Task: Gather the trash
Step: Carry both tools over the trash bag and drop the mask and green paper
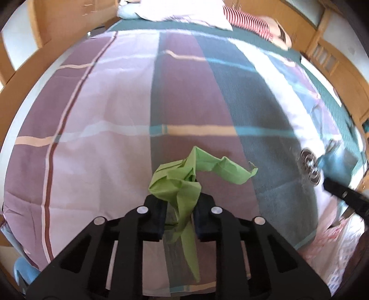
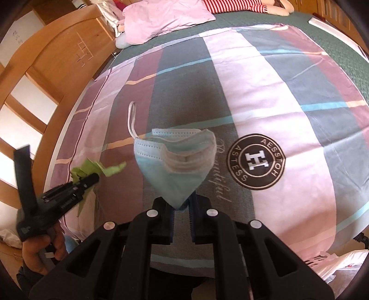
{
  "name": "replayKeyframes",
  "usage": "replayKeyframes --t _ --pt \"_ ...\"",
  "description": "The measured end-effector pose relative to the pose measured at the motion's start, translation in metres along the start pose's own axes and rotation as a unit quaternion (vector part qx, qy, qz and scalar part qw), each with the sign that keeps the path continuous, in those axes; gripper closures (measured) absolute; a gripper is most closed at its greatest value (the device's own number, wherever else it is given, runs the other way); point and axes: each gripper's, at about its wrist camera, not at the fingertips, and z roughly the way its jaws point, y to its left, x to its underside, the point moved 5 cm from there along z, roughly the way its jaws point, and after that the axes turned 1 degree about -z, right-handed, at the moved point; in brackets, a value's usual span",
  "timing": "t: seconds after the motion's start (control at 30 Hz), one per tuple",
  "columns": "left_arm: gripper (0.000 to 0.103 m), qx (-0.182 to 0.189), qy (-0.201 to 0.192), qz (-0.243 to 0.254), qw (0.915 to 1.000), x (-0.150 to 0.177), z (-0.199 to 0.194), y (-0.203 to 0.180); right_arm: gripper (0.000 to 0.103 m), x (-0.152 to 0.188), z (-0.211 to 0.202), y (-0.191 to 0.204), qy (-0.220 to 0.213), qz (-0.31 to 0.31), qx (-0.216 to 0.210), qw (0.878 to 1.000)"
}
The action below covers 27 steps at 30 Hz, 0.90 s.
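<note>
My left gripper [image 1: 180, 207] is shut on a crumpled green paper [image 1: 184, 180] and holds it above the striped bedspread [image 1: 103, 103]; the paper hangs down between the pads. My right gripper [image 2: 181, 208] is shut on a blue face mask [image 2: 175, 161], pinched at its lower corner, with its white ear loop [image 2: 131, 120] sticking up to the left. The left gripper with the green paper [image 2: 92, 169] also shows at the left of the right wrist view. The right gripper [image 1: 341, 191] shows blurred at the right edge of the left wrist view.
A pink pillow [image 2: 166, 18] and a red-striped cloth [image 2: 233, 5] lie at the head of the bed. Wooden wardrobe panels [image 2: 57, 57] stand to the left. A white plastic bag [image 2: 341, 265] lies at the lower right, off the foot of the bed.
</note>
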Motion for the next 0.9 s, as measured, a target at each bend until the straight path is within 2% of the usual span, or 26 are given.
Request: replayKeyframes --t 0.23,0.43,0.53,0.7,0.9 --pt "0.084 0.002 -0.048 -0.023 0.9986 -0.010 -0.026 0.010 0.092 0.002 -0.004 0.011 -0.011 -0.015 -0.001 1.000" --pt "0.084 -0.018 -0.098 -0.013 0.9949 -0.001 -0.054 0.005 0.092 0.001 -0.037 0.014 -0.047 -0.029 0.004 0.998" --pt "0.084 -0.044 -0.127 -0.012 0.9909 0.009 -0.084 0.001 0.092 0.006 -0.061 0.014 -0.071 -0.045 0.003 0.996" --pt "0.084 -0.041 -0.176 -0.035 0.9828 0.034 -0.156 -0.027 0.092 0.020 -0.108 0.004 -0.104 -0.065 0.005 0.992" --pt "0.084 -0.046 -0.217 -0.004 0.9750 0.064 -0.219 -0.082 0.092 0.049 -0.176 -0.024 -0.147 -0.084 0.018 0.985"
